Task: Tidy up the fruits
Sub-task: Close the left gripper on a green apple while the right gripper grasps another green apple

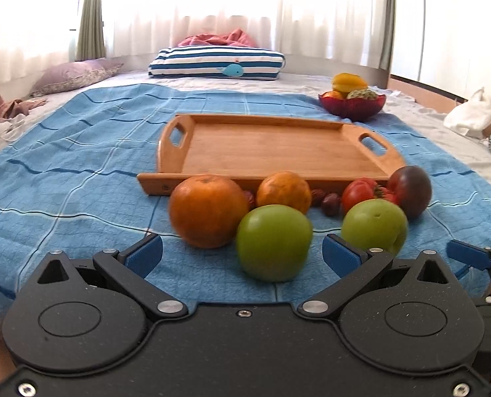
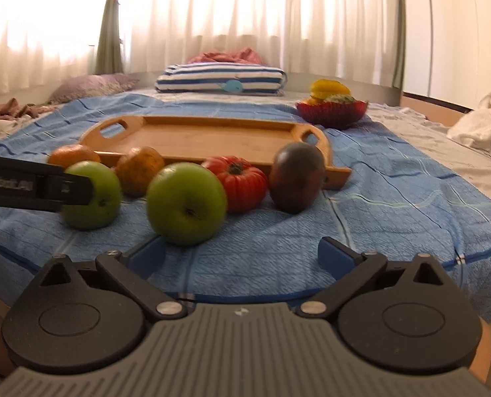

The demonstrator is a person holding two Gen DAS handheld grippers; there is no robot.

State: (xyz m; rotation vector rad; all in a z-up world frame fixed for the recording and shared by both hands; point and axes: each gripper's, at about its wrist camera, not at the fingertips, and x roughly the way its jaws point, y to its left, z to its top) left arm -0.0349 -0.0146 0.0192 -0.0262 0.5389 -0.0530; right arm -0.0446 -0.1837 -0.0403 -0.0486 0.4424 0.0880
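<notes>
You are holding your left claw spread wide, gripping nothing, with 1 green apple lying between its fingers. Your right claw is also gaping, empty, just behind the other green apple. The fruits are sitting on the blue blanket, against the empty wooden tray.

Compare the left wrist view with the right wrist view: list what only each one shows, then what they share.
Only the left wrist view shows small dark red fruits by the tray's front edge. Only the right wrist view shows the left tongs' black arm in front of a green apple. Both show the empty wooden tray, oranges, tomato, dark fruit and red bowl.
</notes>
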